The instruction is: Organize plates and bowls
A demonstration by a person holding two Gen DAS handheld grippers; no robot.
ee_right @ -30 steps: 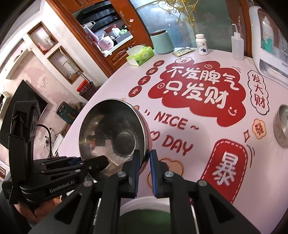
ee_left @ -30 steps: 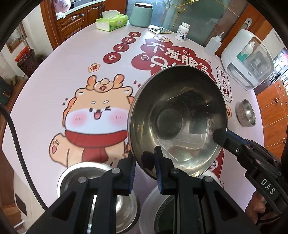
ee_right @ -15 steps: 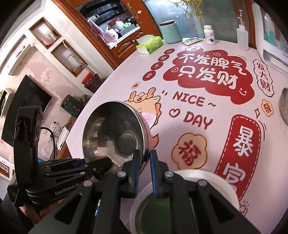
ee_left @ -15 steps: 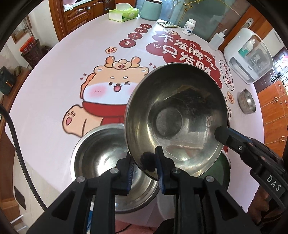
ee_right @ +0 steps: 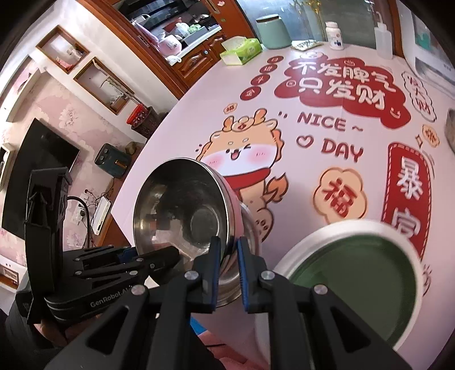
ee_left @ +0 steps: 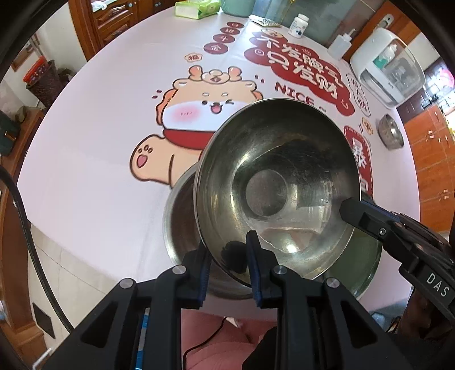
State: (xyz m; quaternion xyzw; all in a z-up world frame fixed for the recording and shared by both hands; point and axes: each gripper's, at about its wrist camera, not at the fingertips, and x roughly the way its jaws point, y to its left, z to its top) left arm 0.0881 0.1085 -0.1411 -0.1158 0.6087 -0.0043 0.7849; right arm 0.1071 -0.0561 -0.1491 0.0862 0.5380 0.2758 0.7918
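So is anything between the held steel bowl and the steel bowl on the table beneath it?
Nothing visible: the tilted steel bowl, pinched by both grippers, hangs directly over the empty steel bowl.

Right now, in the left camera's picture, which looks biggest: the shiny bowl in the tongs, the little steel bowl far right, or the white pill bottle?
1. Shiny bowl, though it is nearest the camera.
2. Little steel bowl.
3. White pill bottle, farthest away.
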